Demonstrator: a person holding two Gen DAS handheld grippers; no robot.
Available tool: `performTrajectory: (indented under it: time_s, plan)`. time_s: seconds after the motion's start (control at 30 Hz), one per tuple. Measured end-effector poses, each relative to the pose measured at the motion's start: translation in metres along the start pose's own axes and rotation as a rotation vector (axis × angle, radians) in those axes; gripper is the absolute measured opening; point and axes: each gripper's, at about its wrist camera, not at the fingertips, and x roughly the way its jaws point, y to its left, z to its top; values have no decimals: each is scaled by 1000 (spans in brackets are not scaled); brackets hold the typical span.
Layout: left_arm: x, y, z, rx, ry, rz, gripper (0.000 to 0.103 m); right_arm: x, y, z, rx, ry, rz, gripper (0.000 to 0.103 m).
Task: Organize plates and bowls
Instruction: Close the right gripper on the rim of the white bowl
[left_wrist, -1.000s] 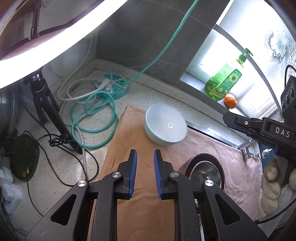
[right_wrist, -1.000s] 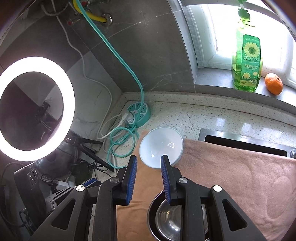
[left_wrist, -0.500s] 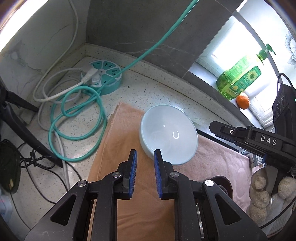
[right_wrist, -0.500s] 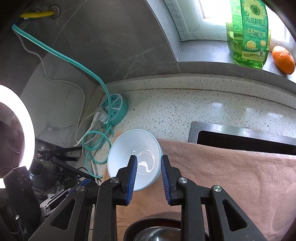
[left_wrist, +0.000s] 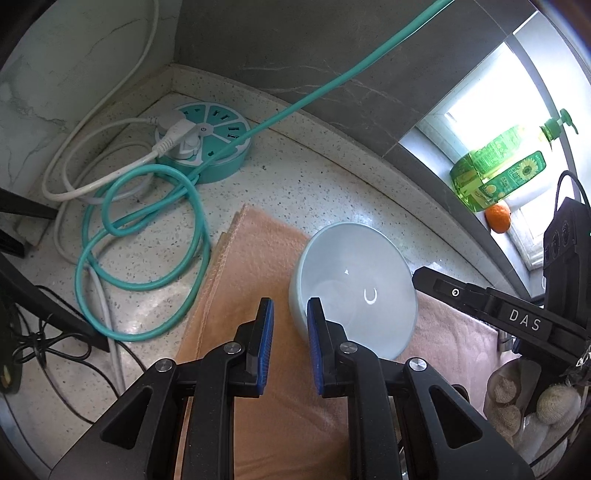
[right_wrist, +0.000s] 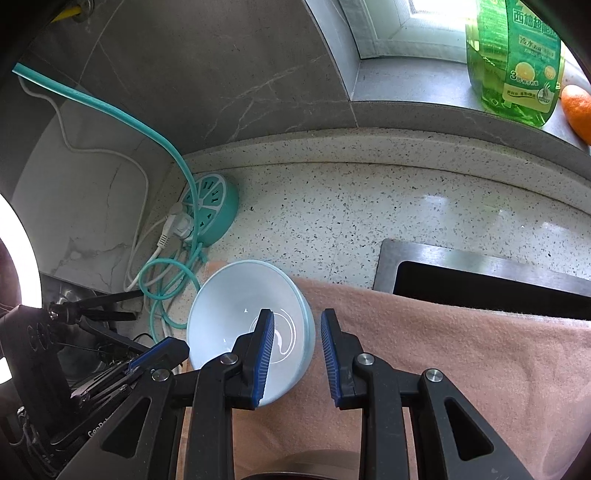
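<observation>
- Pale blue bowl (left_wrist: 356, 291) upright on the pink towel (left_wrist: 258, 258), near its far left corner, on the speckled counter (right_wrist: 369, 214).
- Left gripper (left_wrist: 290, 314) hovered at the bowl's near left rim: jaws slightly parted, nothing pinched, right pad over the rim's edge, left pad outside over the towel.
- Right gripper (right_wrist: 297, 325) straddled the bowl's right rim: jaws a little spread, left pad inside over the bowl, right pad outside; whether the pads touched the rim could not be told.
</observation>
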Motion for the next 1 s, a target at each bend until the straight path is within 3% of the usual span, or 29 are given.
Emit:
performTrajectory:
  time_s: [0.33,0.63,1.0]
  plan:
    - [8,-1,2,10,4,11,16,14,-4,-1,-6,24,-19,23]
    - [8,-4,1,28,-10,13,12,19,-2,-2,-24,35,-20,7]
    - [7,-9,-1,43,-10,-2,7,18,-2,-3,-32,37,-28,5]
